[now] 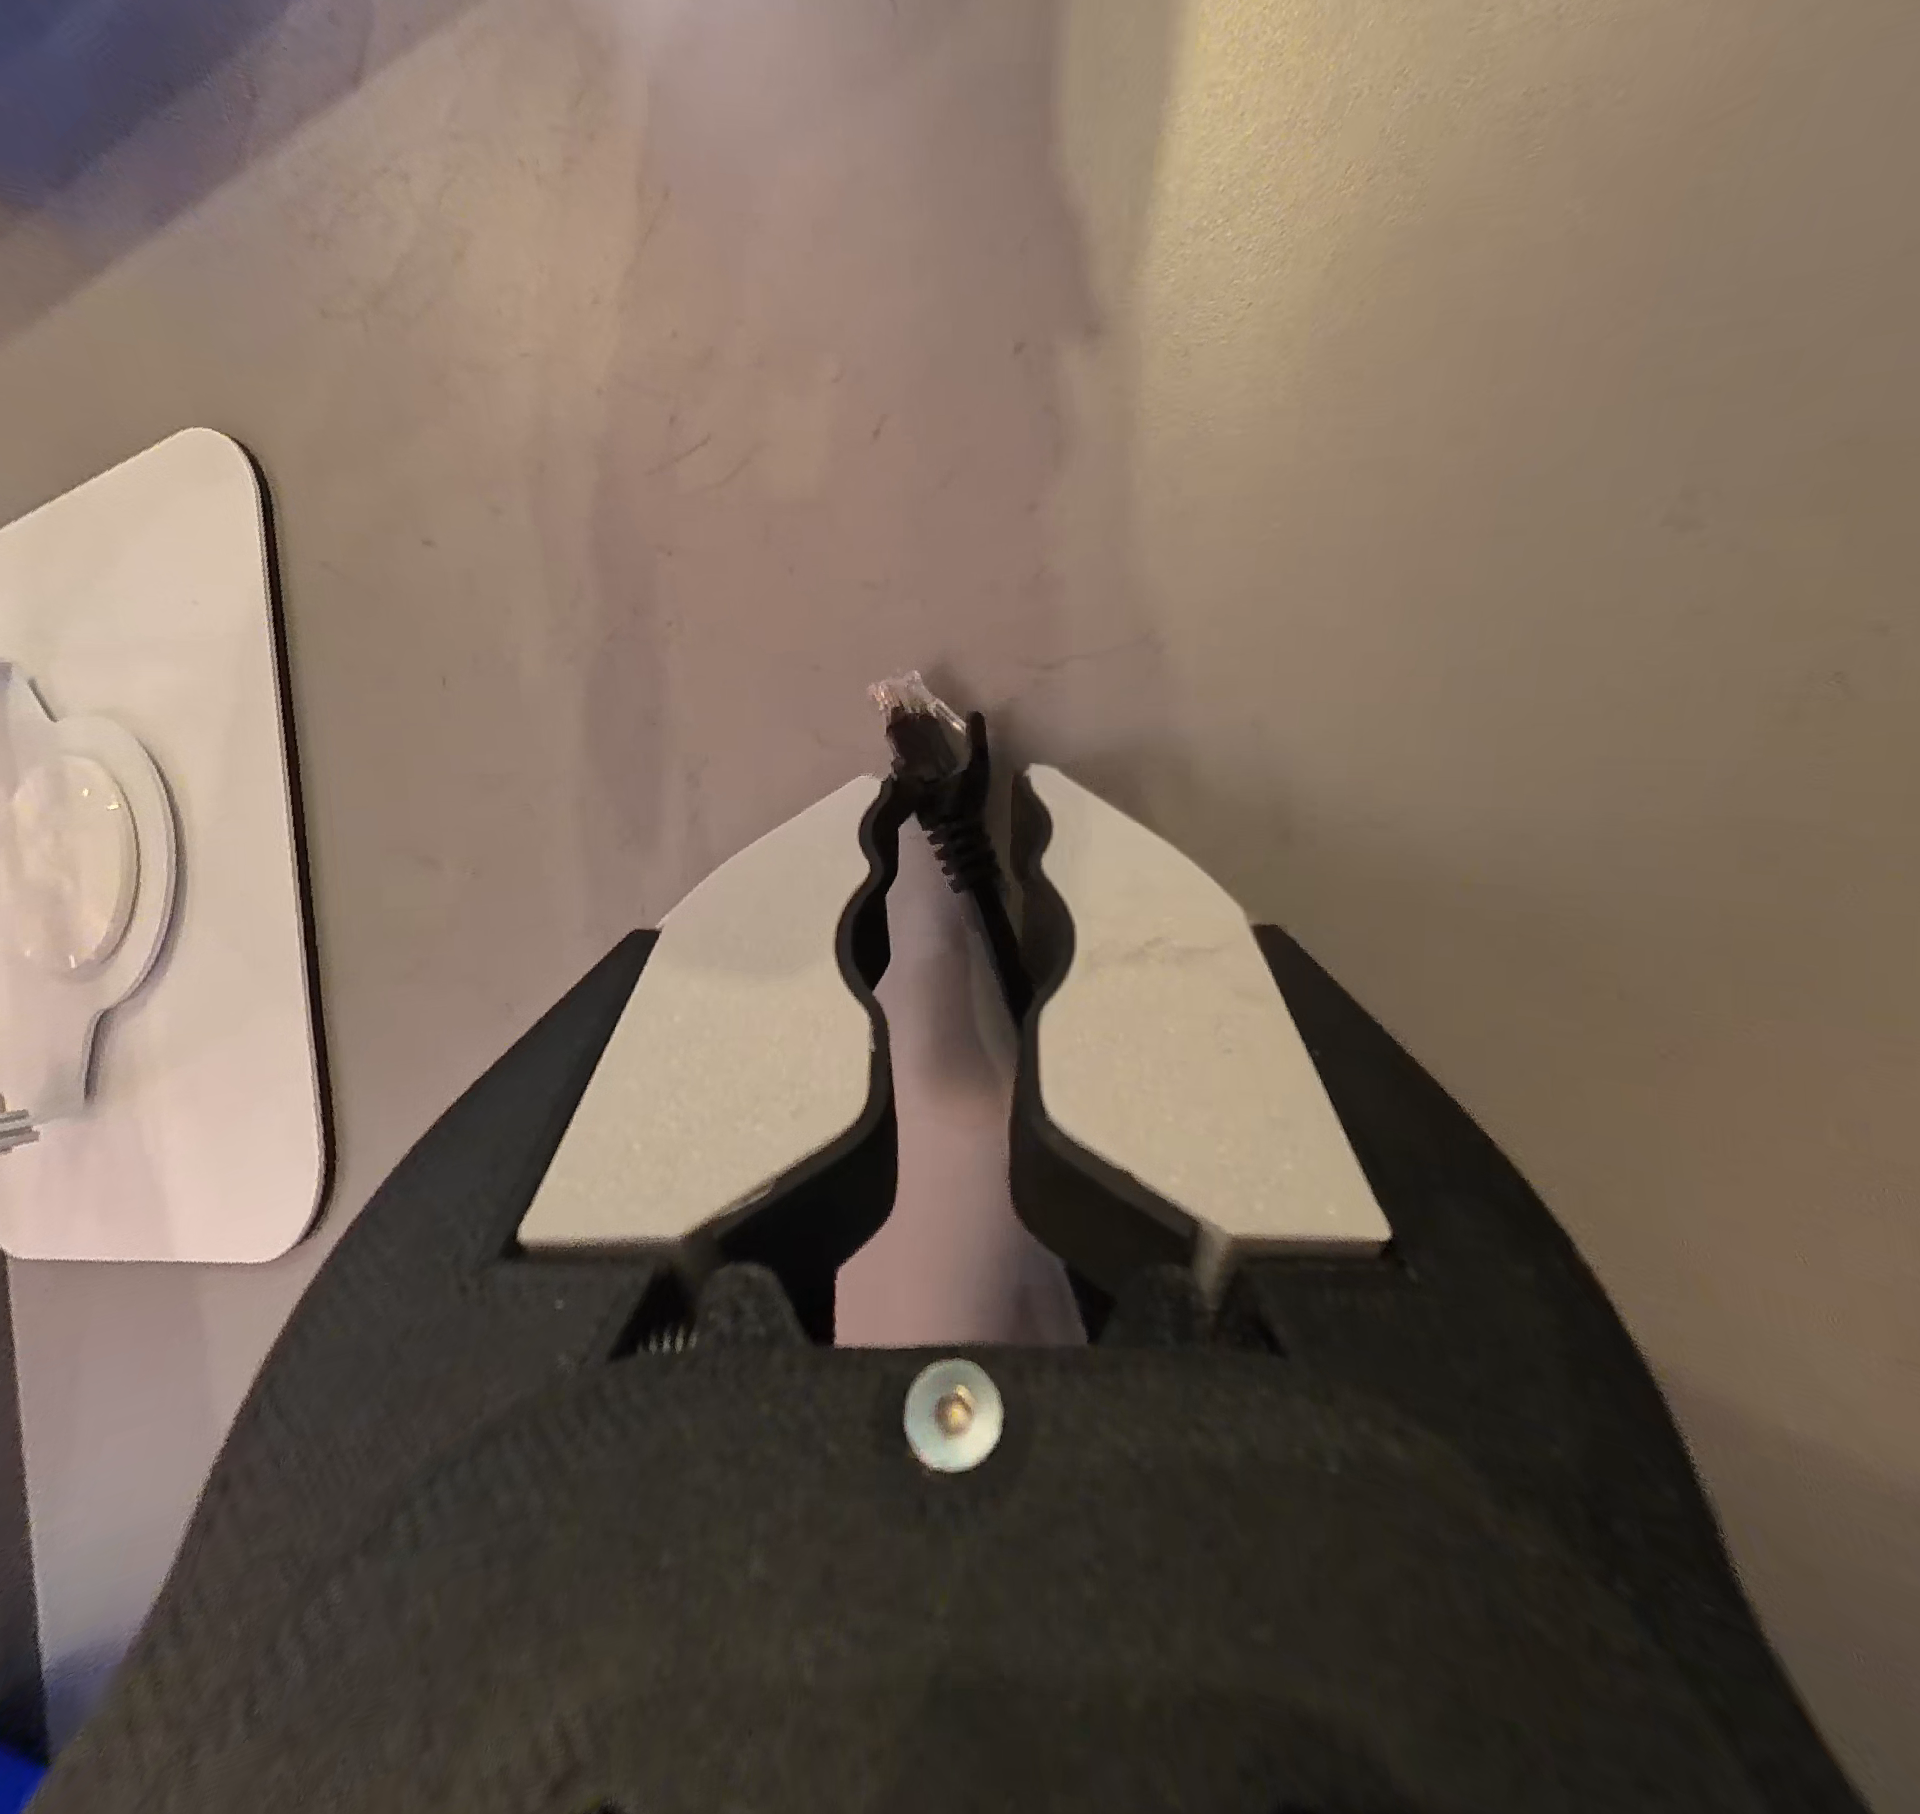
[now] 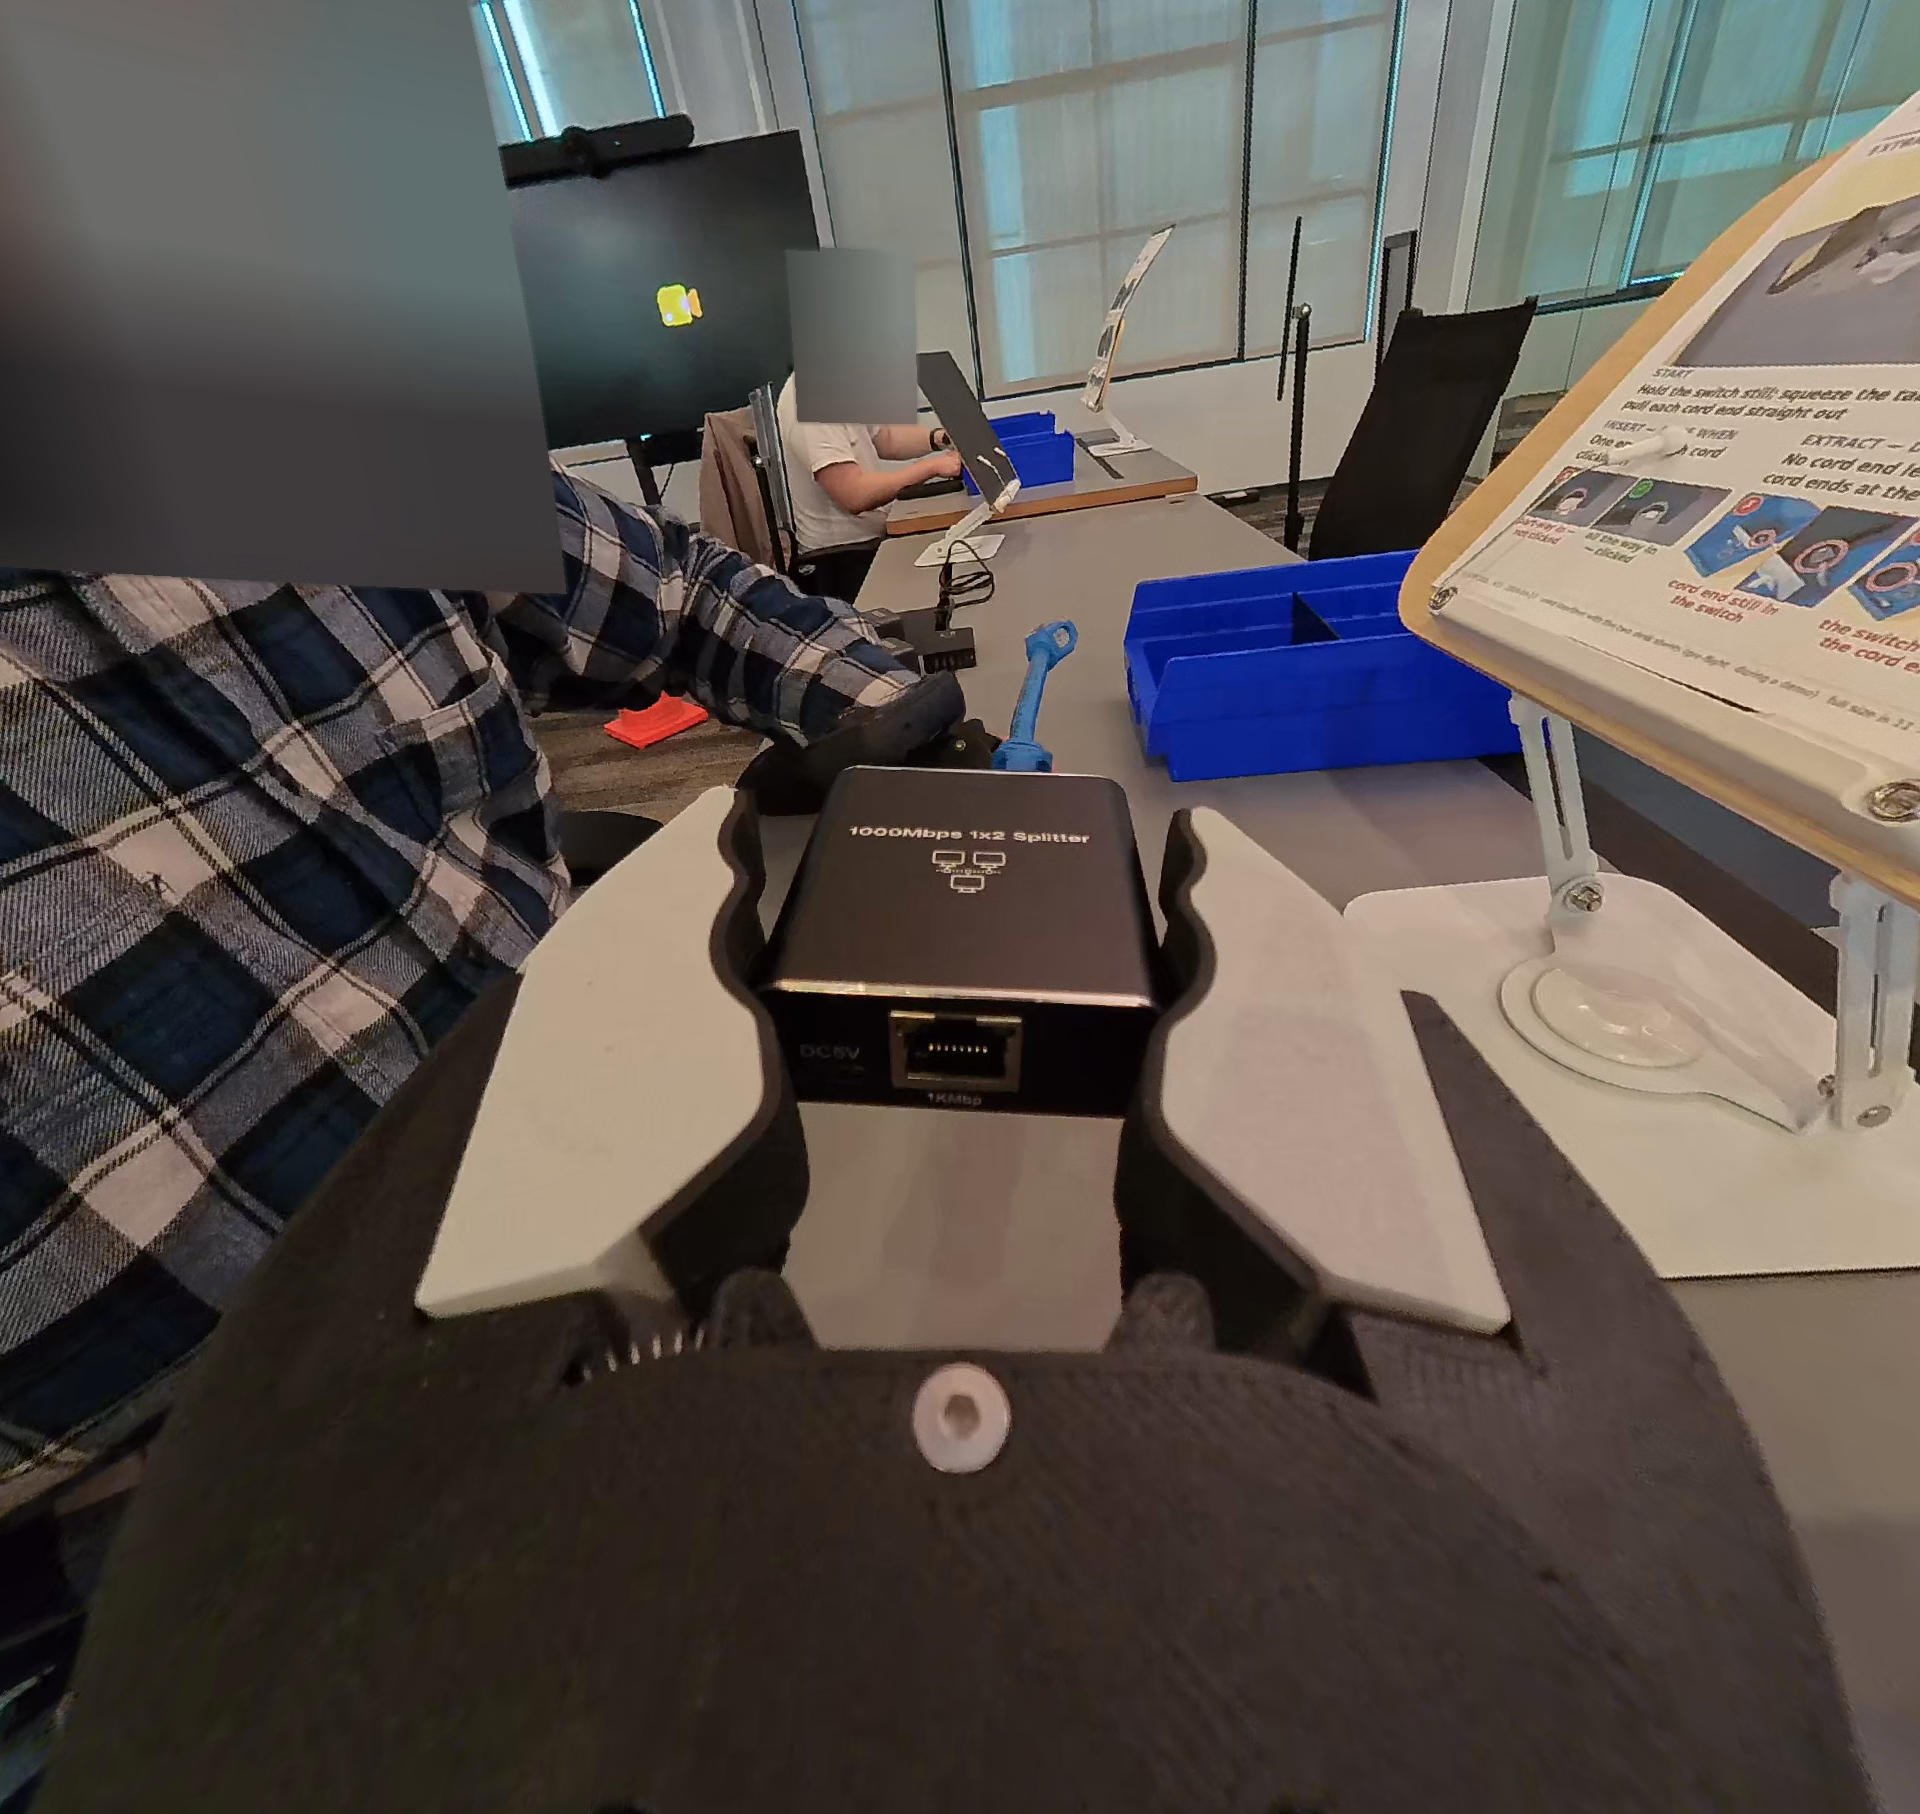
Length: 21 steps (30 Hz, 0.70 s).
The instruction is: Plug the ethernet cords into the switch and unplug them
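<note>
Left wrist view alone shows the ethernet cord (image 1: 940,777); right, the switch (image 2: 961,917).

A grey table (image 2: 1299,829) stretches away toward tall windows (image 2: 1091,133). On it sits a blue divided bin (image 2: 1320,673), with a blue plastic tool (image 2: 1034,694) lying just to its left. At right, a tilted wooden board carrying an instruction sheet (image 2: 1714,476) stands on a white stand (image 2: 1621,1026). A small black hub (image 2: 940,644) with a cable lies farther back. A person in a plaid shirt (image 2: 260,829) sits at left. Behind, a dark screen (image 2: 665,299) stands, and another person in a white shirt (image 2: 842,476) works at a desk. An orange piece (image 2: 655,722) lies on the floor.
</note>
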{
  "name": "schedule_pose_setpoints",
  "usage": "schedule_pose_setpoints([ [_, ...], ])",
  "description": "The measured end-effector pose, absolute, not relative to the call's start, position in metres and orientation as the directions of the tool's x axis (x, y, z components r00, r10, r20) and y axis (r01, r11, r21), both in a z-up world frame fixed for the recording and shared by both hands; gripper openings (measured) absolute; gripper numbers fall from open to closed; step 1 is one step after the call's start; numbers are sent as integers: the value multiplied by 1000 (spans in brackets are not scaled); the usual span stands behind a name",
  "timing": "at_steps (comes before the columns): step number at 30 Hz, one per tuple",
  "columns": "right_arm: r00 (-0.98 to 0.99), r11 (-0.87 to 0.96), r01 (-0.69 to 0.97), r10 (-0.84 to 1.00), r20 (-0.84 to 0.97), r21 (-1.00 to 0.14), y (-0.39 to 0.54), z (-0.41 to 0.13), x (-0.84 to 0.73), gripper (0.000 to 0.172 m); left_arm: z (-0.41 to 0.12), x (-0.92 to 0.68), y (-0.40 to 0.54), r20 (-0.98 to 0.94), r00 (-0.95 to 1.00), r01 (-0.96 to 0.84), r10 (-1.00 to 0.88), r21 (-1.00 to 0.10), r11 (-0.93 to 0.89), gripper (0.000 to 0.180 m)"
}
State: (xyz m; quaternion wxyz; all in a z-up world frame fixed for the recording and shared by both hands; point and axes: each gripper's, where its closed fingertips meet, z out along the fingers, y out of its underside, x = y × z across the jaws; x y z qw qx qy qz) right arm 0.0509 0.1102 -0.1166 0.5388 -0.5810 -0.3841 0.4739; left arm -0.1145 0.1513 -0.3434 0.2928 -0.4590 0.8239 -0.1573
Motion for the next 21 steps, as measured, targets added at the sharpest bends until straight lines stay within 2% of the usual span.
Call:
schedule_pose_setpoints([
  [16,254,-114,-64,959,-126,-991,107,-113,51,75,-343,-110,166,-386,-396,-668,-833,-502,550,17],
  [21,253,-112,-65,959,-125,-992,107,-112,52,75,-343,-109,171,-348,-385,-680,-855,-520,517,22],
])
